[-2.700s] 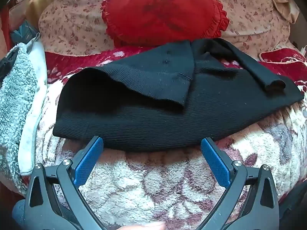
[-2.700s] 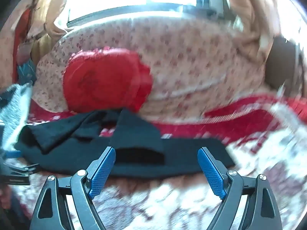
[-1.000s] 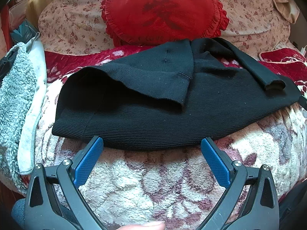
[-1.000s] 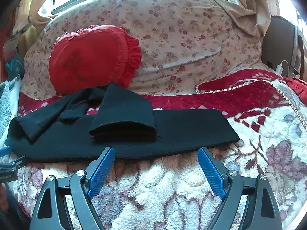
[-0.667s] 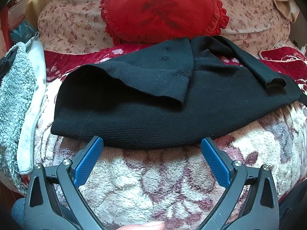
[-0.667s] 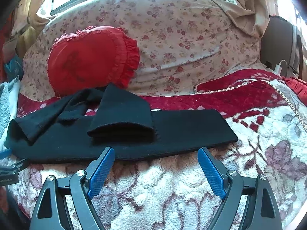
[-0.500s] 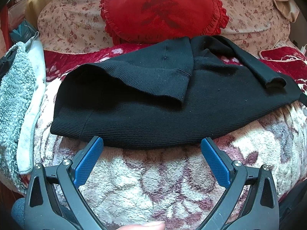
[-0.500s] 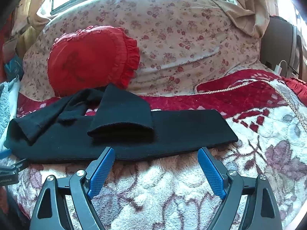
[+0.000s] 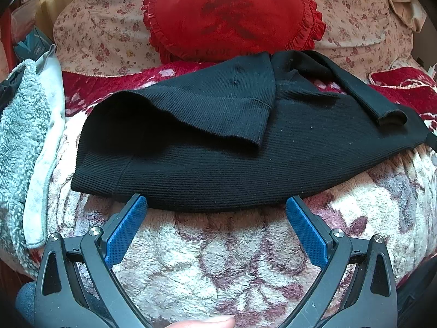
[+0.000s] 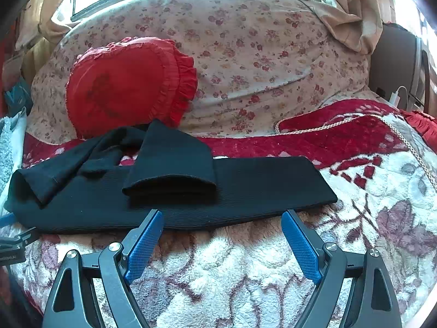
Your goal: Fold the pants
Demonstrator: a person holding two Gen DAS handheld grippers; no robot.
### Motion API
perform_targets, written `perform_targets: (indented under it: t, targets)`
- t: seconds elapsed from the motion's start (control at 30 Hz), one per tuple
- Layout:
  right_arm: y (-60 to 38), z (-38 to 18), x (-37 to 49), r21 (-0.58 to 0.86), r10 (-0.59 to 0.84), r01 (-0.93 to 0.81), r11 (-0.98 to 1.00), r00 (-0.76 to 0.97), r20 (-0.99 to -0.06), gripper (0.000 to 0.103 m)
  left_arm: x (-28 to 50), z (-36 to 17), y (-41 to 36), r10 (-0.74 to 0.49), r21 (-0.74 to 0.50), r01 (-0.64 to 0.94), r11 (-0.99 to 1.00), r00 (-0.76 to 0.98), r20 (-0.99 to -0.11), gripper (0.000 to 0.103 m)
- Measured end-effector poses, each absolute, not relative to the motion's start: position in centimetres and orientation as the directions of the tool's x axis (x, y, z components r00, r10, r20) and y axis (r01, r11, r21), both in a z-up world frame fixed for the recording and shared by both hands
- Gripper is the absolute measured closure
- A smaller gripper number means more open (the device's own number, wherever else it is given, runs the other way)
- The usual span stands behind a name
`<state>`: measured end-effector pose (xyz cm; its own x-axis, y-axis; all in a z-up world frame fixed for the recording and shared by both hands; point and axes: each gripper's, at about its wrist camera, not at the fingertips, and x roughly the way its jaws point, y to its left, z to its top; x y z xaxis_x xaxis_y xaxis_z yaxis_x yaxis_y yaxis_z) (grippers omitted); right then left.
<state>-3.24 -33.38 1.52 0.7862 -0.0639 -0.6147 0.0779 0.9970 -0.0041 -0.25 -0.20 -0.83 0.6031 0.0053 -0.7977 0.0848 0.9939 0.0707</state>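
Note:
Black ribbed pants [image 9: 245, 164] lie flat across a fluffy floral blanket [image 9: 218, 259], with one leg folded back over the other. They also show in the right wrist view [image 10: 245, 191], the folded leg end [image 10: 172, 175] resting on top. My left gripper [image 9: 215, 205] is open and empty, its blue pads at the near edge of the pants by the waist end. My right gripper [image 10: 222, 218] is open and empty, its pads at the near edge by the straight leg's cuff end.
A red heart-shaped cushion [image 9: 232, 16] leans on a floral pillow [image 10: 259, 54] behind the pants. A grey-white towel [image 9: 24, 150] lies to the left. A red blanket border [image 10: 341, 134] and a charger cable [image 10: 396, 95] are at the right.
The right gripper's view has steadied after a blurred swing and now faces the pants. The left gripper has barely moved. The pants lie as before.

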Motion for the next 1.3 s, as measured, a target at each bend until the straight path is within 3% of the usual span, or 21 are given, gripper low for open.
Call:
perform_targets:
  t: [0.27,0.4,0.63,0.8,1.13,1.3]
  targets:
    - [-32.8,3.6,-4.6,-0.04,-0.114,0.108,0.993,0.859,-0.499,0.016,-0.2,-0.8,-0.2,0.005,0.07,0.085,0.994,0.602,-0.798,0.001]
    - [-33.5,3.7,-4.7,-0.075,-0.216,0.205,0.976,0.854,-0.473,0.016,-0.2,-0.8,-0.2,0.005,0.069,0.084,0.994,0.602,-0.798,0.001]
    - [-33.4,4.1,-5.1,-0.124,-0.264,0.233,0.964,0.863,-0.431,0.016,-0.3,-0.8,-0.2,0.005,0.07,0.084,0.994,0.602,-0.798,0.001]
    - [-33.4,3.3,-4.6,-0.084,-0.159,0.134,0.987,0.857,-0.491,0.019,-0.3,-0.8,-0.1,0.006,0.072,0.086,0.994,0.602,-0.798,0.001]
    - [-35.4,1.7,-3.7,0.053,-0.101,0.164,0.985,0.803,-0.588,0.019,-0.2,-0.6,-0.1,0.007,0.076,0.089,0.993,0.606,-0.795,0.001]
    - [-34.6,1.4,-3.5,0.041,-0.081,0.131,0.991,0.795,-0.602,0.019,-0.2,-0.6,-0.1,0.007,0.076,0.089,0.993,0.608,-0.794,0.001]
